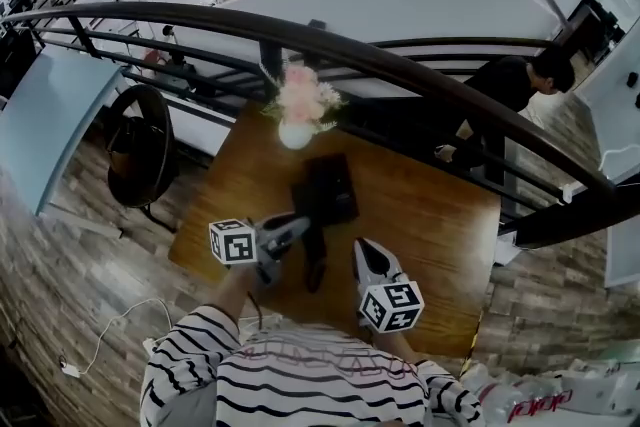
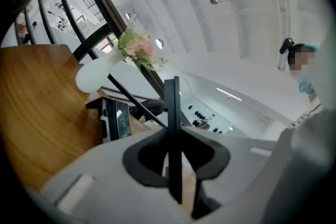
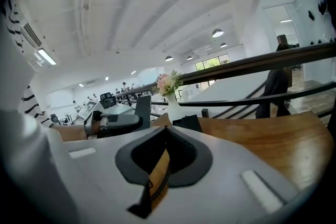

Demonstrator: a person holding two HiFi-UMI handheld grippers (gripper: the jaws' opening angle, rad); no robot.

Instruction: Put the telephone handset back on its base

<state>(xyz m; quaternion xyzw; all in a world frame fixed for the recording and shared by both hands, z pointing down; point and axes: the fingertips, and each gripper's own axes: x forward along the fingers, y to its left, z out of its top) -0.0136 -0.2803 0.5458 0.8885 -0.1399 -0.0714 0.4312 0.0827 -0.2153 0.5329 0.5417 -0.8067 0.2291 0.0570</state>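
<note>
Well off to the left of the left tongs, a black round-backed office chair (image 1: 140, 150) stands on the plank floor. The left tongs (image 1: 298, 228) are clenched on the flat black telephone handset (image 2: 172, 113), which stands edge-on between the jaws (from the head camera it reads as a dark bar running back toward the person, just right of the tips). Ahead of those tips and slightly to their right, the black rectangular telephone base (image 1: 326, 183) sits on the brown wooden table (image 1: 440, 215). Whether handset and base touch cannot be told. Beyond the base, farther from both tongs, a round white vase of pink flowers (image 1: 297, 115) stands near the table's far edge, with a dark curved handrail (image 1: 200, 12) past it. The right tongs (image 1: 365, 253) hover to the right of the handset, apart from it. Their jaws are drawn together with nothing between them, only a sliver of table showing through, and they point toward base and vase. Well to their right, behind the rail, is a person in dark clothing (image 1: 505, 85).
</note>
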